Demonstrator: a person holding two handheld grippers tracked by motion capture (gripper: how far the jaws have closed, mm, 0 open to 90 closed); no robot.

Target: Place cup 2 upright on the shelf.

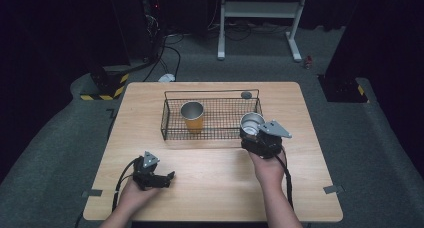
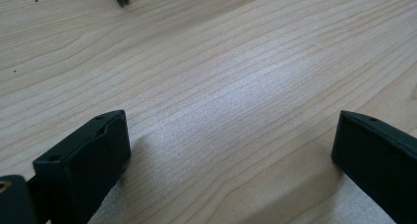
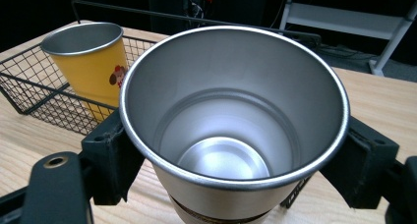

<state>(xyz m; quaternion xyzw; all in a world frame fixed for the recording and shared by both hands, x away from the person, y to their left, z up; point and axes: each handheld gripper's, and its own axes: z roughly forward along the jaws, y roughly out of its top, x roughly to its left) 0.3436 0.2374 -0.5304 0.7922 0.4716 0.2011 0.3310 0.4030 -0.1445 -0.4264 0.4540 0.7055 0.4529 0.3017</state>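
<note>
One table (image 1: 210, 188): rectangular, pale wood-grain top, smooth, fine parallel grain in the left gripper view.

One basket (image 1: 172, 130): black wire mesh, rectangular, low walls with a thin rail raised above the far side. It sits on the far half of the table.

Two cups, both tapered, round-mouthed, bare metal inside.
- Yellow cup (image 1: 193, 117): upright inside the basket, left of its middle. Yellow outer wall with a small printed figure, seen in the right gripper view (image 3: 91, 62).
- Steel cup (image 1: 251, 123): upright, mouth up, at the basket's near right corner; whether it touches the wire cannot be told. Brushed silver wall, rolled rim, stepped base inside (image 3: 231, 121), a dark band low on the outside.

Two grippers, black, blocky jaws, each with a grey three-cornered top plate and a trailing cable.
- Right gripper (image 1: 257, 138): jaws clamped on the steel cup, one pad on each side below the rim.
- Left gripper (image 1: 167, 178): low over the near left of the table, jaws spread wide, bare wood between them (image 2: 231, 150).

One small dark round disc (image 1: 246, 94) lies on the table behind the basket; its material cannot be told.
</note>
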